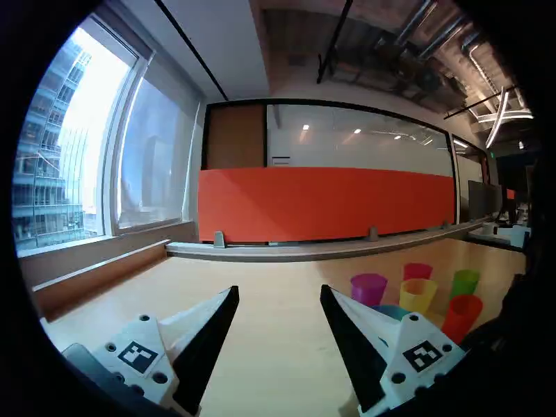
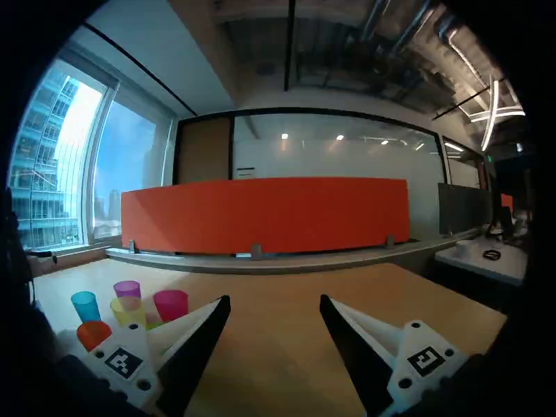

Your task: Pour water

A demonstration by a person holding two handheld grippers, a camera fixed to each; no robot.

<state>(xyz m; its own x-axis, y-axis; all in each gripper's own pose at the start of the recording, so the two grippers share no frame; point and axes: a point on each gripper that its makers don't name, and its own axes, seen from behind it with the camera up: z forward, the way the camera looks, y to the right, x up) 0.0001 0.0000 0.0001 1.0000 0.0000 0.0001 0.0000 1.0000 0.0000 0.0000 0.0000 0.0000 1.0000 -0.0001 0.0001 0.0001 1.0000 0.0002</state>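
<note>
A cluster of coloured plastic cups stands on the wooden table. In the left gripper view the purple cup [image 1: 368,288], pink cup [image 1: 417,270], yellow cup [image 1: 418,295], green cup [image 1: 464,282], orange cup [image 1: 463,316] and a blue cup [image 1: 391,312] sit to the right, the blue one partly behind the right finger. My left gripper [image 1: 279,293] is open, nothing between its fingers. In the right gripper view the blue cup [image 2: 86,306], purple cup [image 2: 127,290], yellow cup [image 2: 128,311], pink cup [image 2: 171,304] and orange cup [image 2: 93,334] sit at lower left. My right gripper [image 2: 275,300] is open and empty.
An orange divider panel [image 1: 323,203] runs along the table's far edge. Windows [image 1: 69,153] line the left side. A neighbouring desk [image 2: 483,258] with a monitor [image 2: 462,207] stands to the right. Bare wooden table [image 2: 278,347] lies ahead of both grippers.
</note>
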